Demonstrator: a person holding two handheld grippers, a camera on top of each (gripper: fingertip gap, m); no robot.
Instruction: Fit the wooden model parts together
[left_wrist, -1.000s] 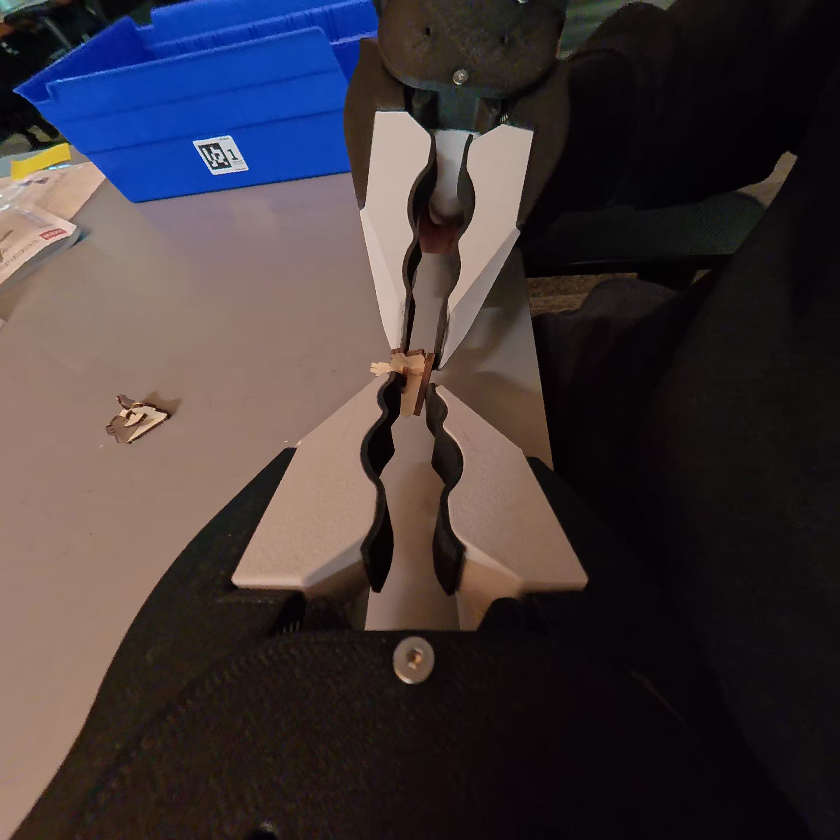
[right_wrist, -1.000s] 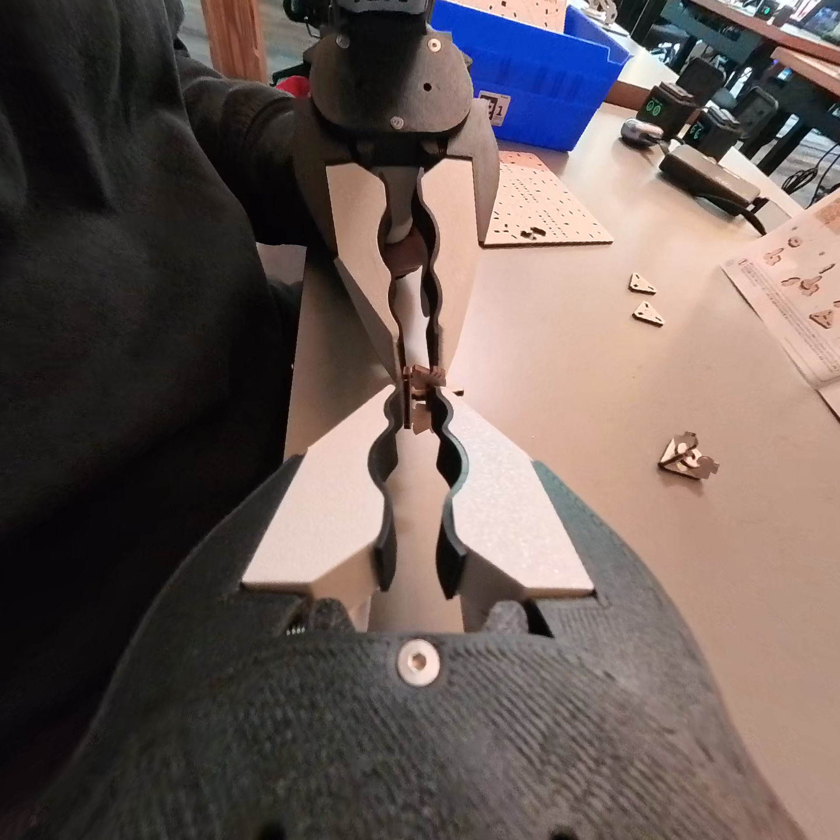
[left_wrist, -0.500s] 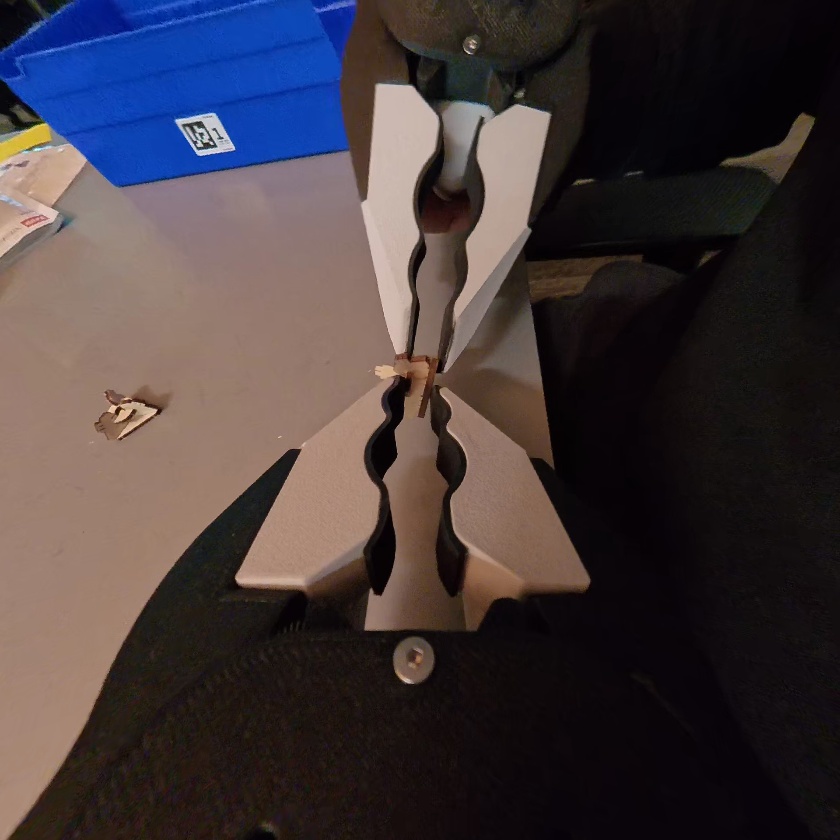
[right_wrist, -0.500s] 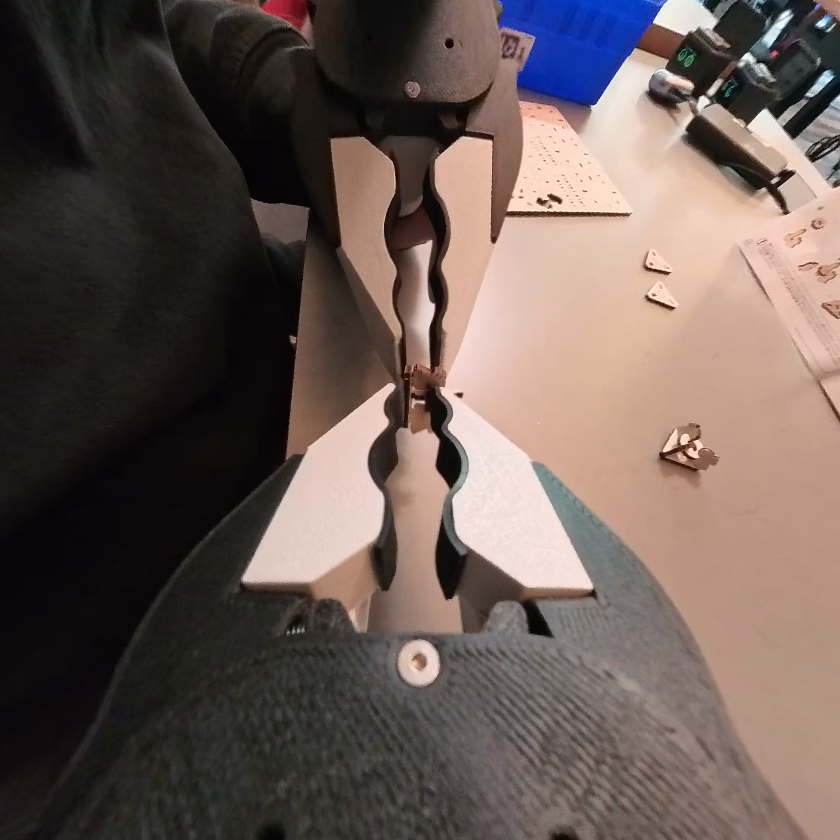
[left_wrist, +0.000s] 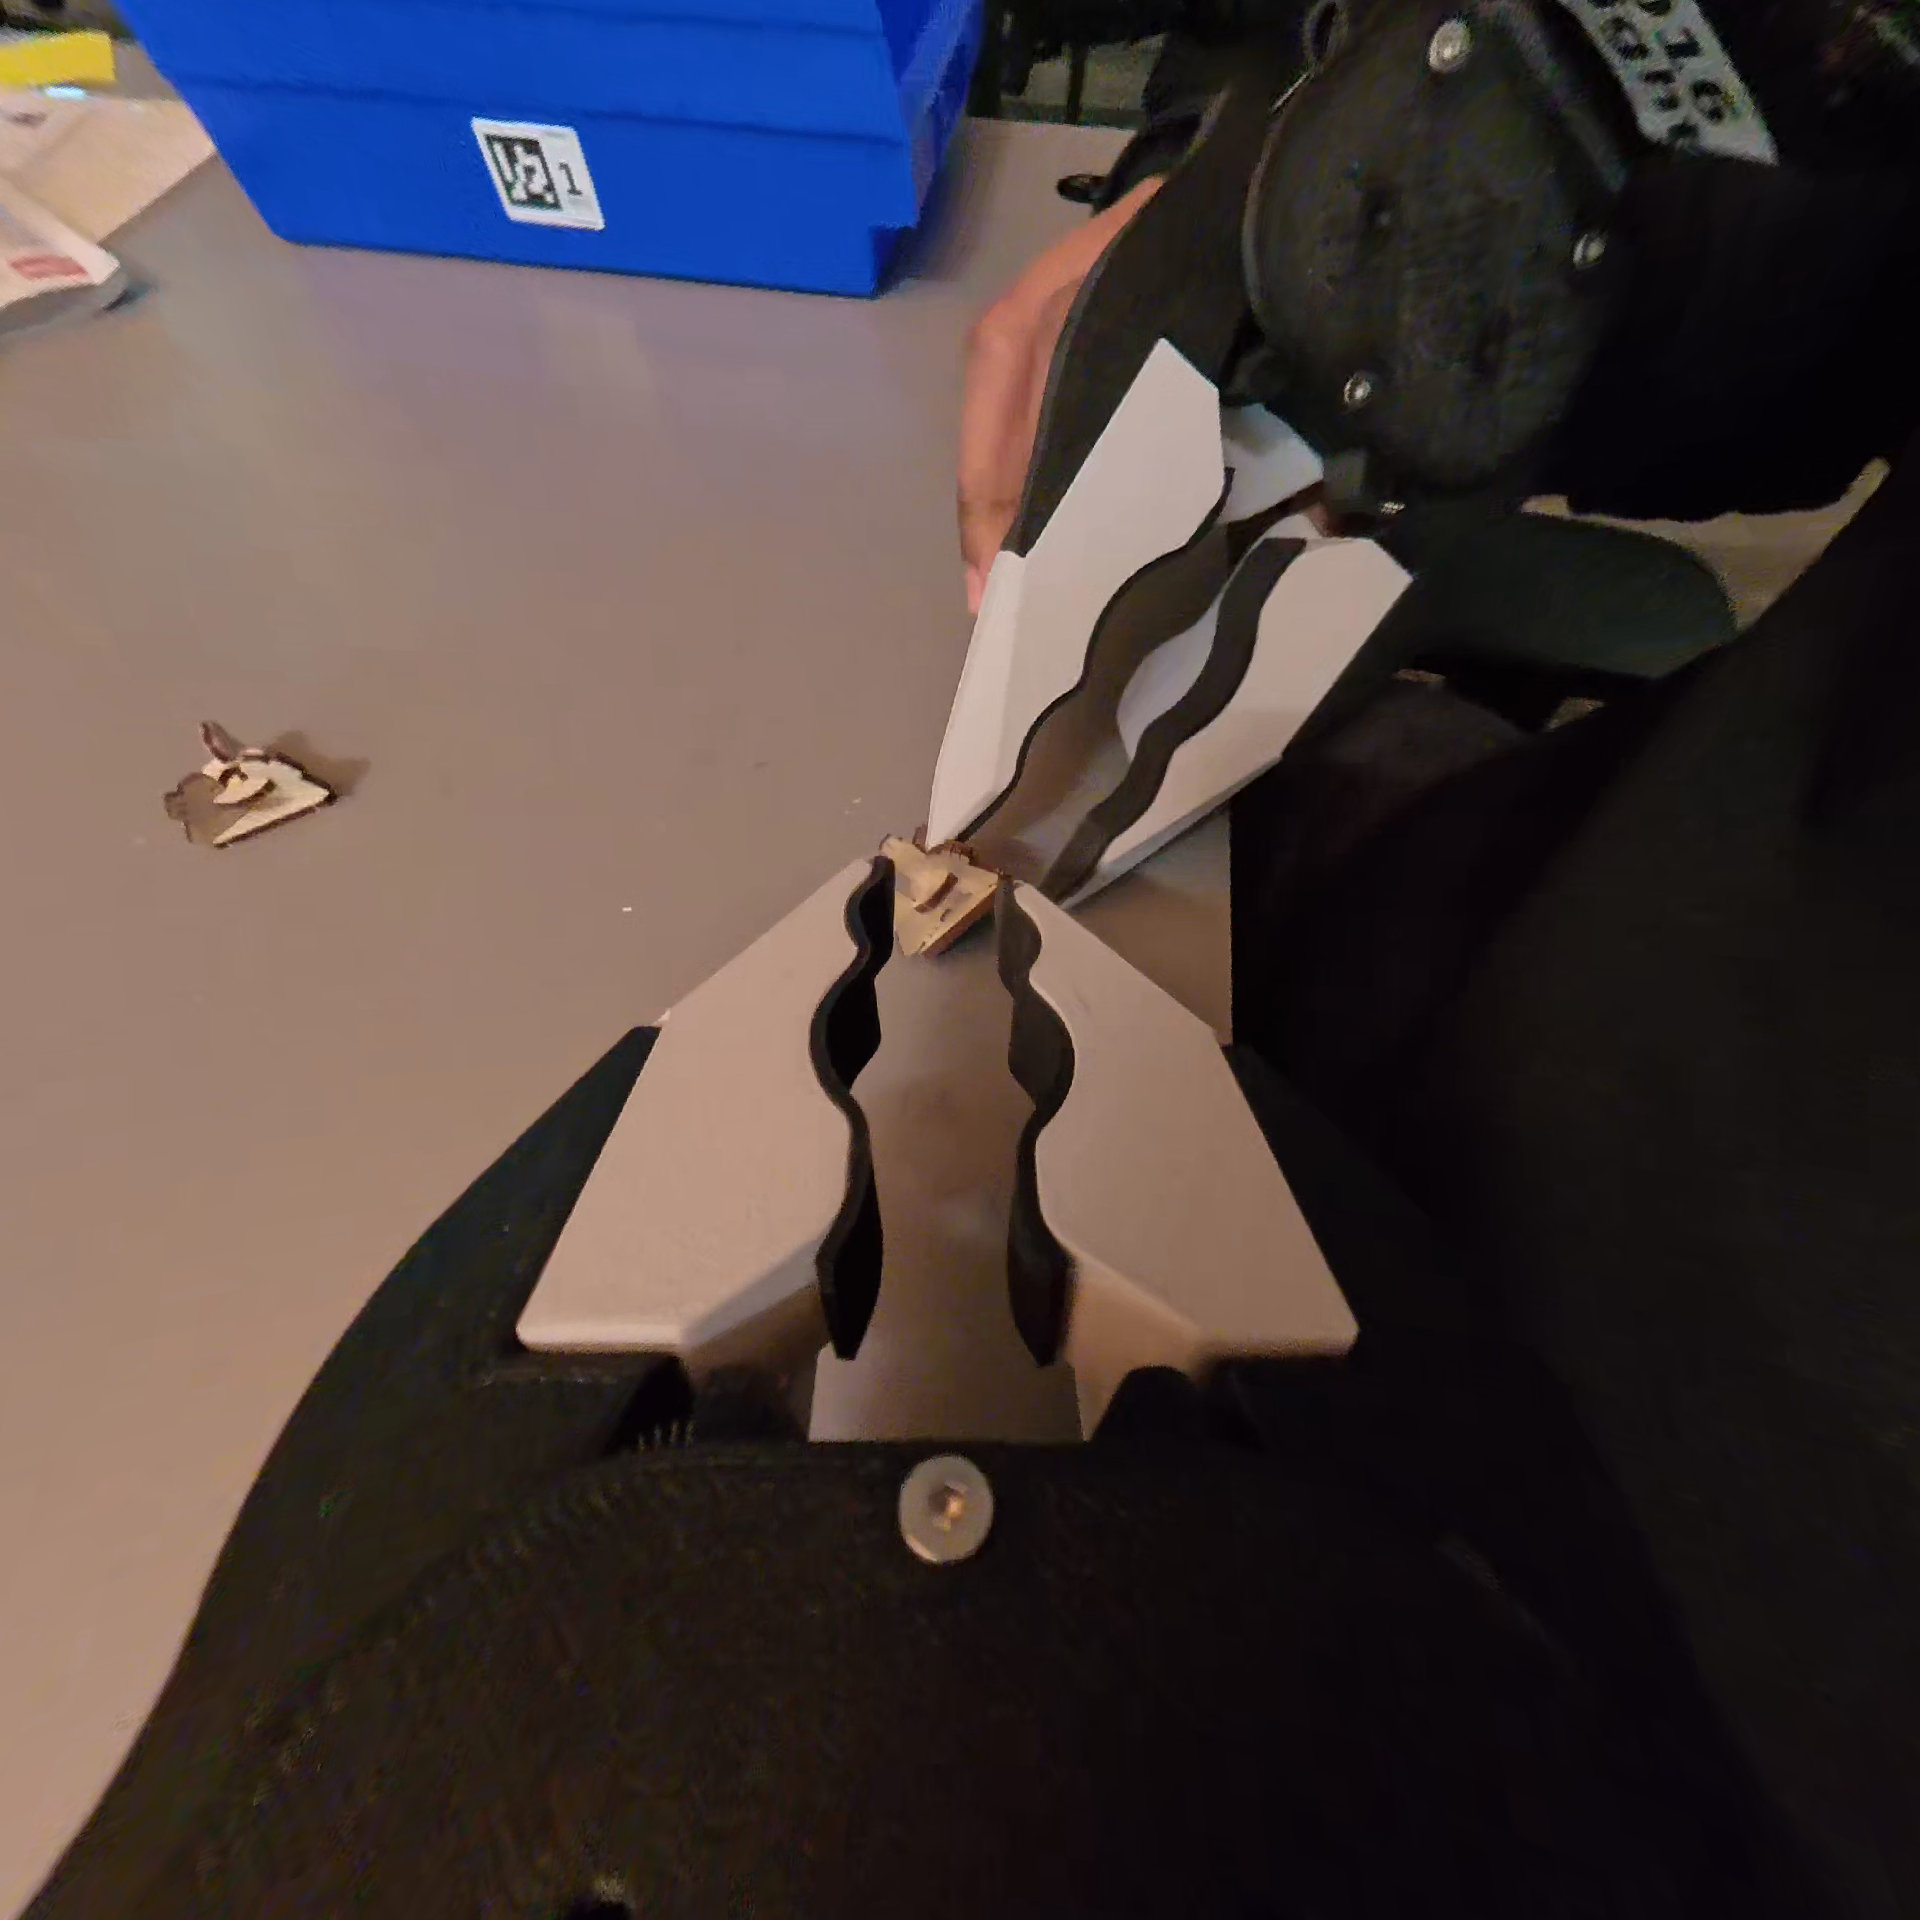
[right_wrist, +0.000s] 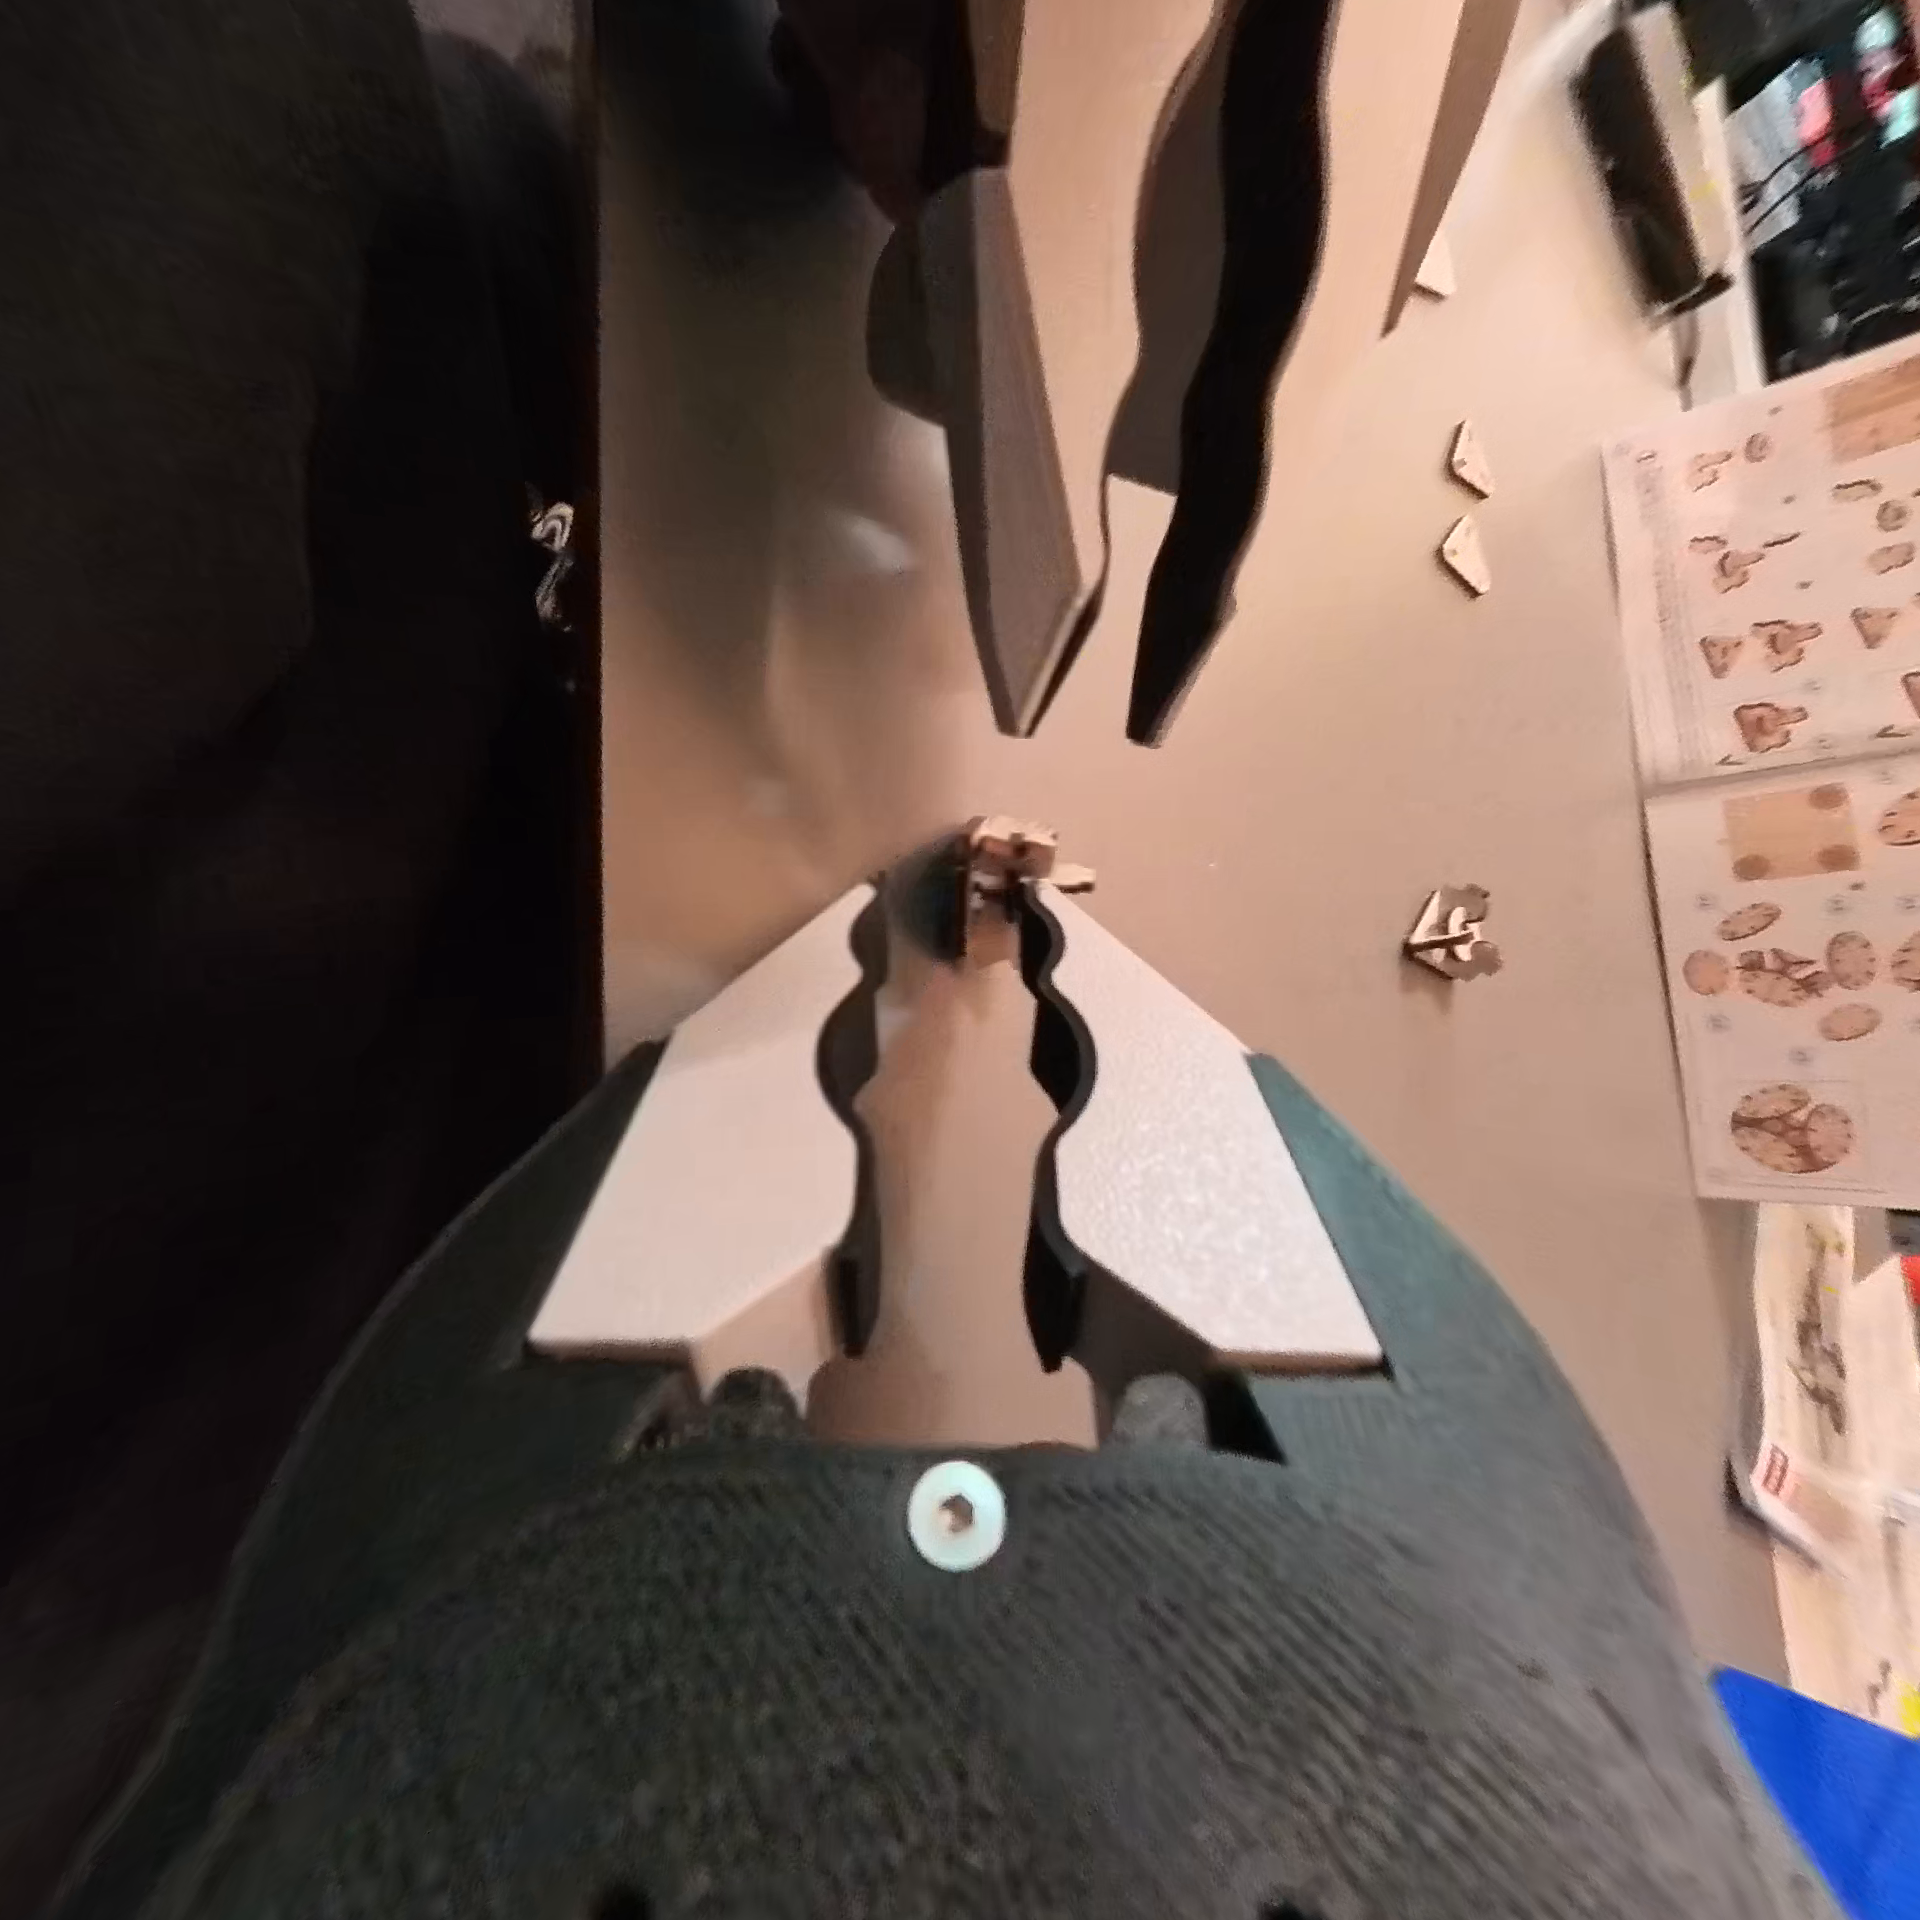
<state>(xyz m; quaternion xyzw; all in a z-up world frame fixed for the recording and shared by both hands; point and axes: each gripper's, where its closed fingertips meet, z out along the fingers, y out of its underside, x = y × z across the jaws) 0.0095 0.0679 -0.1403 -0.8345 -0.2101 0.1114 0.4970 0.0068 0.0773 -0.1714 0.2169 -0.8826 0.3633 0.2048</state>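
A small wooden assembly (left_wrist: 935, 904), a light triangular plate with a little part slotted in, lies on the grey table (left_wrist: 468, 540) close to its near edge. My left gripper (left_wrist: 943, 883) is open, with the assembly showing between its fingertips. In the right wrist view the left gripper (right_wrist: 1086, 732) hangs open and empty, clear of the assembly (right_wrist: 1023, 847). My right gripper (right_wrist: 966, 894) is open with its tips at the assembly. In the left wrist view the right gripper (left_wrist: 997, 862) comes down from the upper right, jaws apart, tips just behind the assembly.
A second wooden assembly (left_wrist: 249, 795) lies to the left and also shows in the right wrist view (right_wrist: 1449, 935). A blue bin (left_wrist: 582, 125) stands at the back. Two small wooden triangles (right_wrist: 1465, 551) and an instruction sheet (right_wrist: 1766, 779) lie farther off. A person's dark clothing borders the table edge. Only a small space, under 4 cm, lies between the two pairs of fingers.
Both grippers were shut tip to tip on the small assembly; now both have opened and drawn apart. The assembly has left both grasps and turned flat. The right gripper has tilted steeply.
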